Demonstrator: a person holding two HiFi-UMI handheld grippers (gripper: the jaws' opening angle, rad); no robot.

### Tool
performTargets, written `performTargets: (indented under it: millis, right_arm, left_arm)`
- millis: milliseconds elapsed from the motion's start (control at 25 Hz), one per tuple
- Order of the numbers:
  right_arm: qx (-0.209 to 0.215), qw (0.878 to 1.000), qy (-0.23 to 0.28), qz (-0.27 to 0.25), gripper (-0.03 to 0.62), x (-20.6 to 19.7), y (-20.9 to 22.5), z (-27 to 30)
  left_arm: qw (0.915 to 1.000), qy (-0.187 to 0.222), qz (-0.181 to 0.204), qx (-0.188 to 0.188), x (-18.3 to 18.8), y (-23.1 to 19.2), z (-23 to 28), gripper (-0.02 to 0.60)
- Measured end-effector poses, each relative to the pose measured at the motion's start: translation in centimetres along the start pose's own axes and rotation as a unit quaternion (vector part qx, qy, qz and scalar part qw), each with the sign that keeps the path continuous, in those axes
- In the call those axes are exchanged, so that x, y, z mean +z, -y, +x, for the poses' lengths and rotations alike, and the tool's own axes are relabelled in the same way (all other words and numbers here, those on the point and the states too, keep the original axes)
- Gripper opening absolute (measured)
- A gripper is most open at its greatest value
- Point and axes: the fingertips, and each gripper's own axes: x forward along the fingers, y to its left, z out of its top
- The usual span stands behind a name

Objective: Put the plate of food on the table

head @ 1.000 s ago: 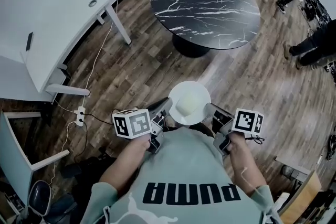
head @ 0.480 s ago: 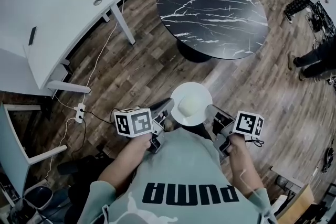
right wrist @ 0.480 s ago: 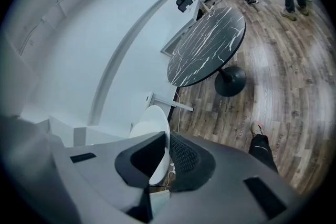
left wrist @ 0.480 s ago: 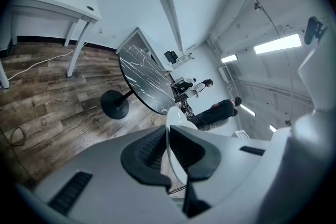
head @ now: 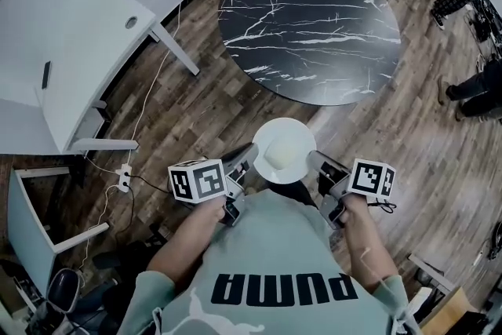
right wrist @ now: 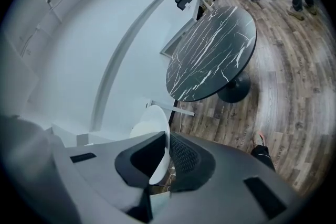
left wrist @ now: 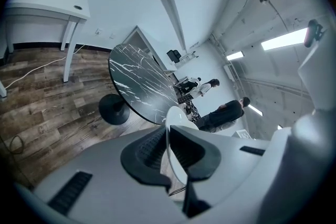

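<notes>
- The plate [head: 294, 130] is pinched at opposite rims by the left gripper [head: 243, 165] and right gripper [head: 318, 165], short of the surface [head: 314, 20].
- The food [head: 276, 156] could be spilled if one grip is loosened.

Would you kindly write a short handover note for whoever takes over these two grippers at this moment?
Left gripper: shut on the left rim of the plate.
Right gripper: shut on its right rim.
The plate, with pale food on it, is held about level above the wood floor, short of the black marble table.
Done: plate is up in both grippers.
Left: reach the table, set the plate down, open both jaws.
</notes>
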Motion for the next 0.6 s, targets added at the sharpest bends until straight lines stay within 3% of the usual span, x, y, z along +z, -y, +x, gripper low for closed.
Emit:
performTargets:
  millis: [600]
  right_arm:
    - [0.020, 1.000, -0.003, -0.020, 0.029, 12.5, 2.6, -0.2]
  left_arm:
    - [0.9993, 0.013, 0.025, 0.024, 6.2, 3.7, 9.7, 0.031]
